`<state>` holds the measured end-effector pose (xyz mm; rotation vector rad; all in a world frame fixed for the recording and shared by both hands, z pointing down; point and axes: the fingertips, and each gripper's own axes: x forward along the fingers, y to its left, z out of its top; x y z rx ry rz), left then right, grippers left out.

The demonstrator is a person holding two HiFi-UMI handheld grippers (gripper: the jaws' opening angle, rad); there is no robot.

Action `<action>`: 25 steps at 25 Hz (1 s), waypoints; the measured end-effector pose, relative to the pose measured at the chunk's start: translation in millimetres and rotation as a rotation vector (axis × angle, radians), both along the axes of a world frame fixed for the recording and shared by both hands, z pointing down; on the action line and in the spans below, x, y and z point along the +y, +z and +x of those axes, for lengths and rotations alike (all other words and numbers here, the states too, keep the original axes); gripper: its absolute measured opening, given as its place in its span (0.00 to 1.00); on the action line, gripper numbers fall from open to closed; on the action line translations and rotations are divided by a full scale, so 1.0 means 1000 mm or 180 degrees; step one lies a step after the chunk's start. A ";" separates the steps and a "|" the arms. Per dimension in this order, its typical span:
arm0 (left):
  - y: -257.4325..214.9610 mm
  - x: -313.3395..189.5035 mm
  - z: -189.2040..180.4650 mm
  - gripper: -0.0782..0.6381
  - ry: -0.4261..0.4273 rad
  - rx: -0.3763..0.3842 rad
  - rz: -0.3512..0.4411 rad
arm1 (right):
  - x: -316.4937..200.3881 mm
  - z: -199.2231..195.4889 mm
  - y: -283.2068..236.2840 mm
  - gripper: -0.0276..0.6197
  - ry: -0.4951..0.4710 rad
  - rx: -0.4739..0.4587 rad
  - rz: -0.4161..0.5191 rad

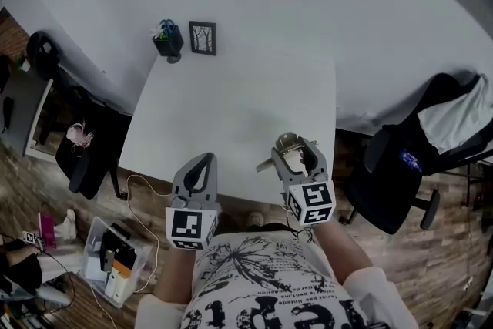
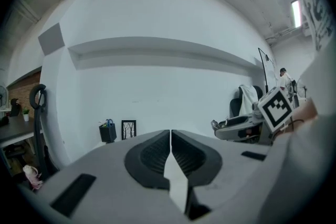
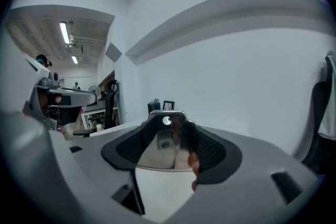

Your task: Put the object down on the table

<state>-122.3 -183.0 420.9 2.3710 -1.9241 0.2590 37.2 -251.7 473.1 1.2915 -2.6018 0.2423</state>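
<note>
1. A shiny metal object (image 3: 164,140) is clamped between the jaws of my right gripper (image 3: 169,150), its holed top edge poking past the tips.
2. Those jaws hang over the near edge of the white table (image 1: 231,112).
3. Beside them, my left gripper (image 2: 170,150) has its jaws pressed together with nothing between.
4. Far ahead of both stand a pen pot (image 1: 168,39) and a picture frame (image 1: 202,38).

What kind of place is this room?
Probably an office workroom: a white rectangular table, a black swivel office chair, and a dark pen holder next to a small black-framed picture.
</note>
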 end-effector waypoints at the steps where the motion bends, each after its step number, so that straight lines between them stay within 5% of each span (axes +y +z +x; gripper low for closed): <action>1: 0.003 -0.007 -0.002 0.13 0.0025 0.0017 -0.0025 | -0.005 -0.003 0.005 0.47 0.0013 0.0036 -0.0035; 20: 0.040 -0.143 -0.078 0.13 0.0868 0.0138 -0.0156 | -0.102 -0.087 0.099 0.47 0.0594 0.0466 -0.0854; 25: 0.057 -0.159 -0.096 0.13 0.0915 0.0197 -0.0430 | -0.121 -0.106 0.139 0.48 0.0611 0.0624 -0.1094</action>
